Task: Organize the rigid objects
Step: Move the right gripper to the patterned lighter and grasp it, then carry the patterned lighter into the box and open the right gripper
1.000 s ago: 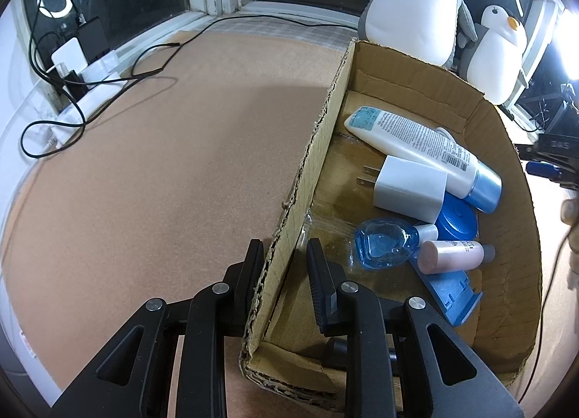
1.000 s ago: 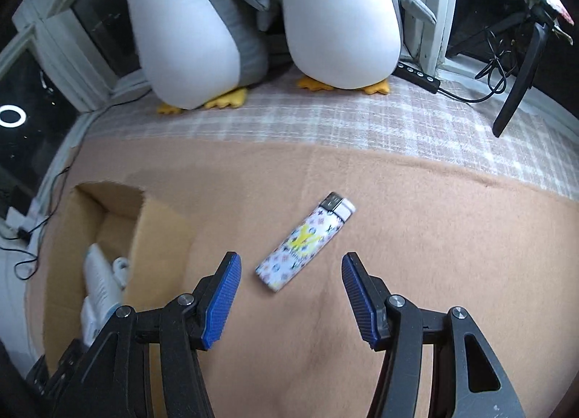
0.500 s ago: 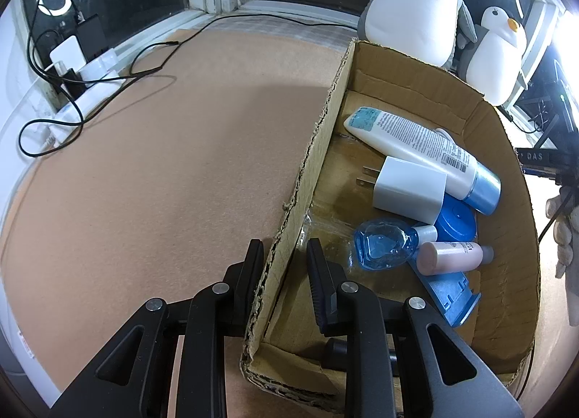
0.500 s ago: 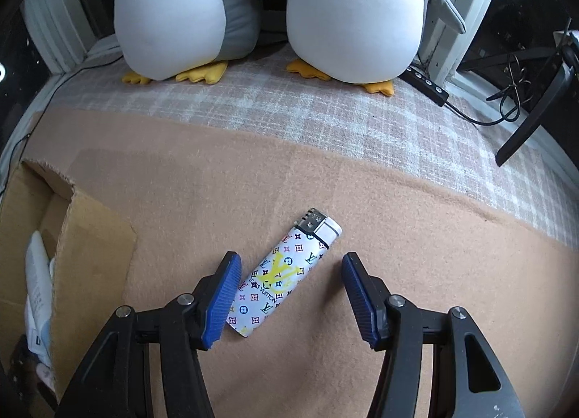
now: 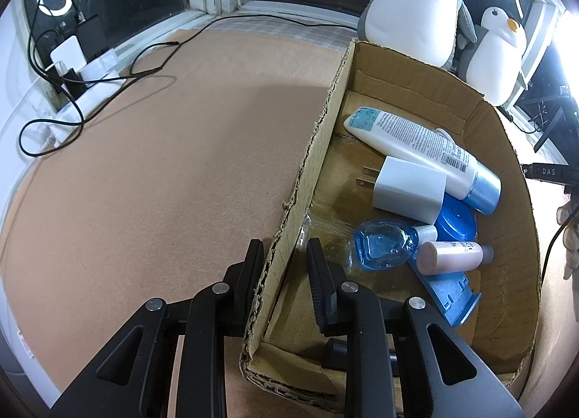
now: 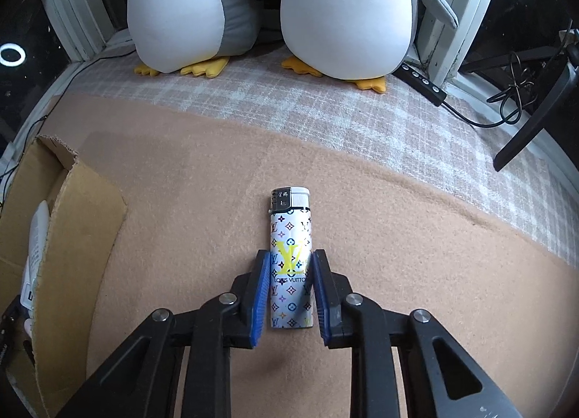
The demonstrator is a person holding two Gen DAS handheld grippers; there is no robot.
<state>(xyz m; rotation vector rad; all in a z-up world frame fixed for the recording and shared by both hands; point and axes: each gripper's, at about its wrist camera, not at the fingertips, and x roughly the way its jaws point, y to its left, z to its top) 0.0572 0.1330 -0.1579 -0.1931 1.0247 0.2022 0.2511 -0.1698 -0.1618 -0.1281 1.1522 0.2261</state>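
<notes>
My right gripper [image 6: 290,259] is shut on a white patterned lighter [image 6: 290,233] that lies on the tan cloth, its metal head pointing away from me. The blue pads press both of its long sides. My left gripper [image 5: 284,251] is shut on the left wall of a cardboard box [image 5: 318,150], one finger outside and one inside. In the box lie a white lotion tube [image 5: 419,143], a white plug charger [image 5: 409,188], a small blue bottle [image 5: 383,242], a pink bottle [image 5: 452,255] and blue plastic parts [image 5: 452,295].
Two plush penguins [image 6: 343,9] stand on the checked cloth at the back. The box corner [image 6: 65,197] is at the left of the right wrist view. Cables and a power strip [image 5: 83,74] lie far left. A black stand [image 6: 535,114] is at the right.
My right gripper moved forward over the lighter and closed on it; the lighter turned from slanted to straight between the fingers. My left gripper has not moved.
</notes>
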